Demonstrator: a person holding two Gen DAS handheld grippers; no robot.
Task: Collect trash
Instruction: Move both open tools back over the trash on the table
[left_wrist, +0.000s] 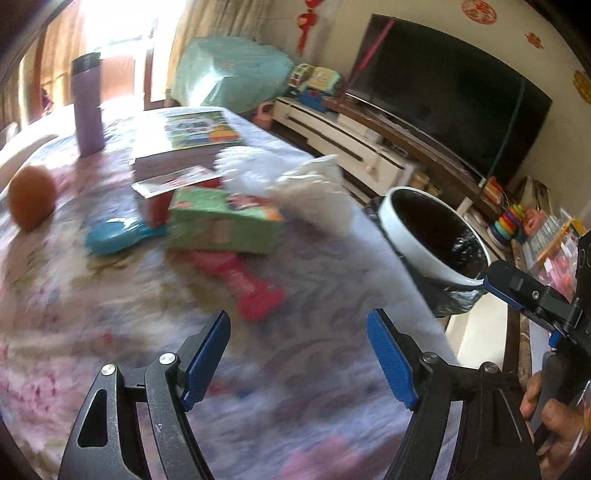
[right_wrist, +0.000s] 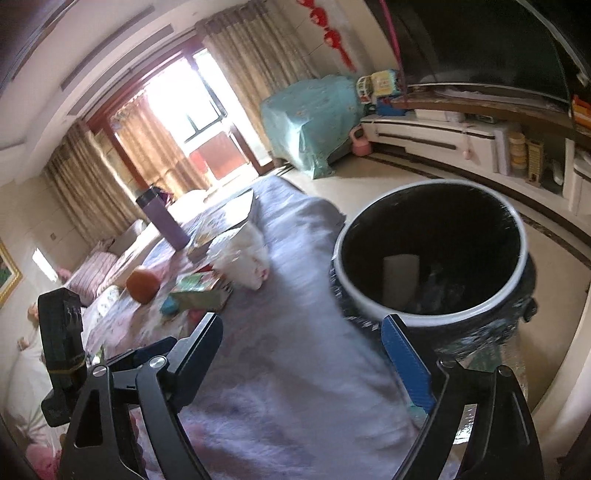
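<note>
A white-rimmed trash bin (right_wrist: 432, 254) lined with a black bag stands on the floor beside the cloth-covered table (left_wrist: 295, 424); a pale flat piece lies inside it. Crumpled white paper (left_wrist: 310, 188) lies on the table near its edge, next to a green carton (left_wrist: 221, 225). A red wrapper (left_wrist: 243, 280) lies in front of the carton. My left gripper (left_wrist: 297, 354) hovers open over the cloth, short of the red wrapper, nothing between its blue pads. My right gripper (right_wrist: 303, 343) is open and empty, its right finger just in front of the bin's rim.
An orange (left_wrist: 31, 201), a purple flask (left_wrist: 88, 105), a stack of books (left_wrist: 184, 144) and a turquoise object (left_wrist: 114, 236) sit on the table. A television (left_wrist: 454, 99) on a low cabinet and toys line the wall behind the bin (left_wrist: 436, 236).
</note>
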